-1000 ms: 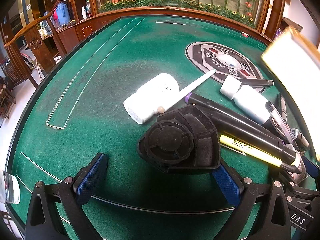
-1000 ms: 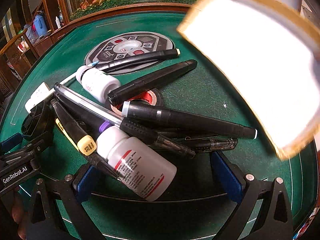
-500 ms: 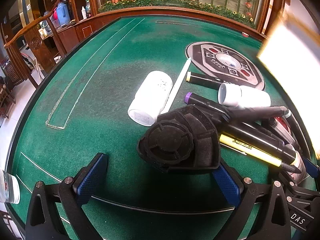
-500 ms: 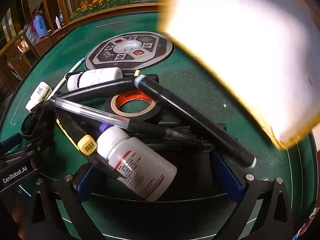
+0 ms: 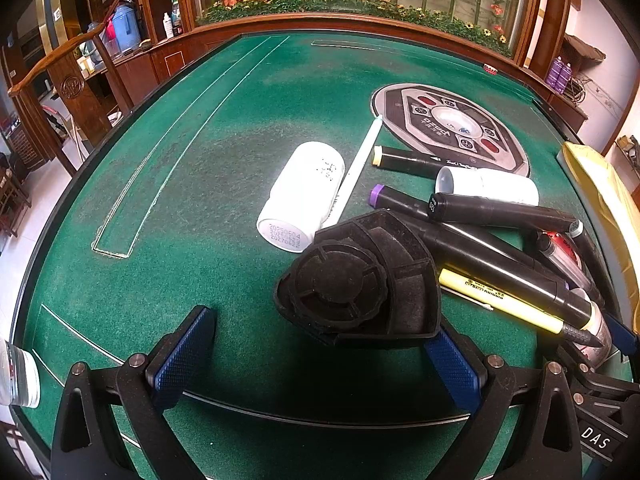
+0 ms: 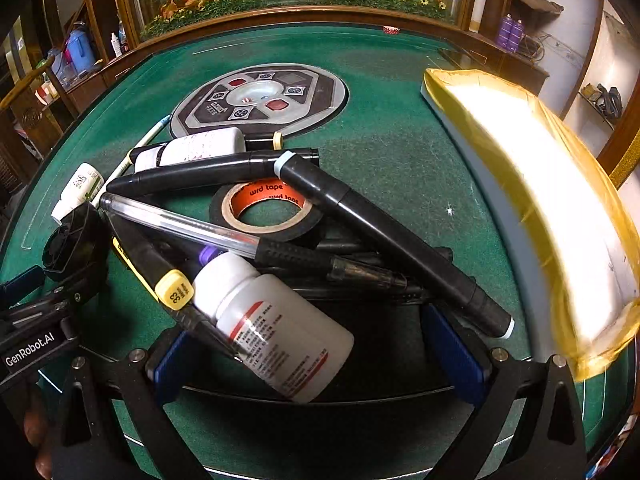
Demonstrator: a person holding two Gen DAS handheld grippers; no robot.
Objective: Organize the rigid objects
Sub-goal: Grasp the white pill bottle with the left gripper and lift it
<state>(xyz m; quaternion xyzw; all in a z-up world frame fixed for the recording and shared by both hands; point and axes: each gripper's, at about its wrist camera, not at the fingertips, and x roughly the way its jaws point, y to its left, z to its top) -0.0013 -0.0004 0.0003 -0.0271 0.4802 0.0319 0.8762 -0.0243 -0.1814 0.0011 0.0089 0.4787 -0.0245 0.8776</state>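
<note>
The left gripper (image 5: 320,344) hovers low over the green table (image 5: 224,92) with its jaws spread wide and nothing clamped between them. A black cap (image 5: 356,280) lies just ahead of the gap, nearer the right-hand finger (image 5: 452,364), whose tip it seems to touch. Beyond the cap lies a white bottle (image 5: 304,196) on its side, with a white pen (image 5: 356,168) just beside it.

The right gripper (image 6: 316,352) is also wide open, gripping nothing. A red-striped bottle (image 6: 280,328) lies on its side in the gap between the fingers, its cap end pointing away and toward the left finger (image 6: 168,364). Behind that bottle sits a heap of markers (image 6: 384,248) and a clear pen (image 6: 180,220), crossing over a tape roll (image 6: 264,208). Right of the heap, well apart from the tape roll, is a yellow-edged box (image 6: 540,200), blurred and glaring. The round panel (image 6: 260,100) lies beyond the heap.
</note>
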